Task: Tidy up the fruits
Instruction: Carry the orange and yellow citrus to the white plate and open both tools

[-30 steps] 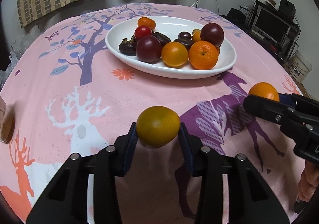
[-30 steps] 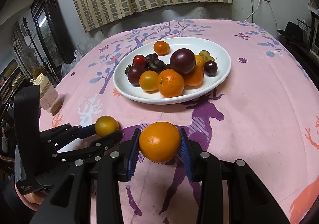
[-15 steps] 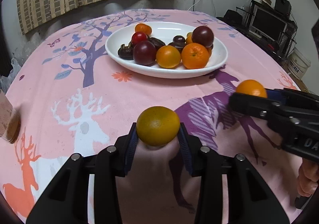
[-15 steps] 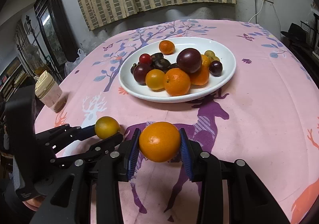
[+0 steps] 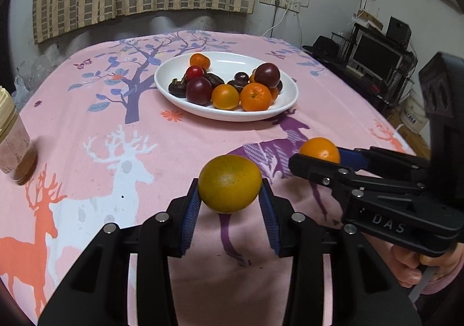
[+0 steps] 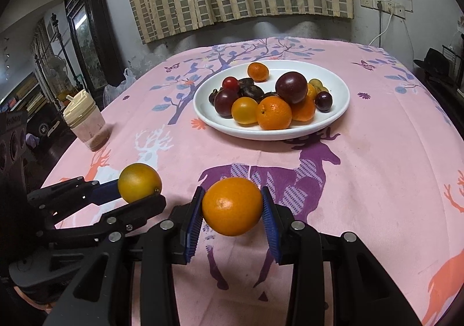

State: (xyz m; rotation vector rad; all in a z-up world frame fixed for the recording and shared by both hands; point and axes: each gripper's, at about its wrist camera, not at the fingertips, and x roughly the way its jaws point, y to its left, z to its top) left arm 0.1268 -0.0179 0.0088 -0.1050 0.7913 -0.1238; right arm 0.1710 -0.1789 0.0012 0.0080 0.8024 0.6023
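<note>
Left claw (image 5: pixel 229 204): clamped on a yellow-green citrus (image 5: pixel 229 183) — blue pads press both flanks, fruit held clear of the cloth.
Right claw (image 6: pixel 232 220): clamped on a bright orange (image 6: pixel 232 205) in the same way, fruit off the cloth.
Relative position: seen from the right wrist, the left claw and its fruit sit at about 9 o'clock of the orange, near but apart.
Plate (image 6: pixel 336 85): white oval dish at 12 o'clock from both claws, well apart from them, on the pink deer-print cloth of the bench (image 6: pixel 377 180).
Plate contents: already loaded — several oranges and mandarins, dark plums, a red cherry-like fruit, dark wrinkled pieces that could be dates, small grape-like fruit at the back. Exact count not readable.
Loose fruit on bench: none visible in either view apart from the two held.
Other item: lidded jar (image 6: pixel 85 122) at 10 o'clock of the right claw, at the bench edge, not part of the sort.
Progress (judgement): late stage. Most fruit appears gathered on the plate; the two held pieces look like the last ones to go.
Remaining (judgement): carry both toward 12 o'clock, set them in a free spot — the rear of the dish at 12 o'clock has bare white — and release.
Risk (judgement): round fruit on a crowded pile may roll off the low rim.
</note>
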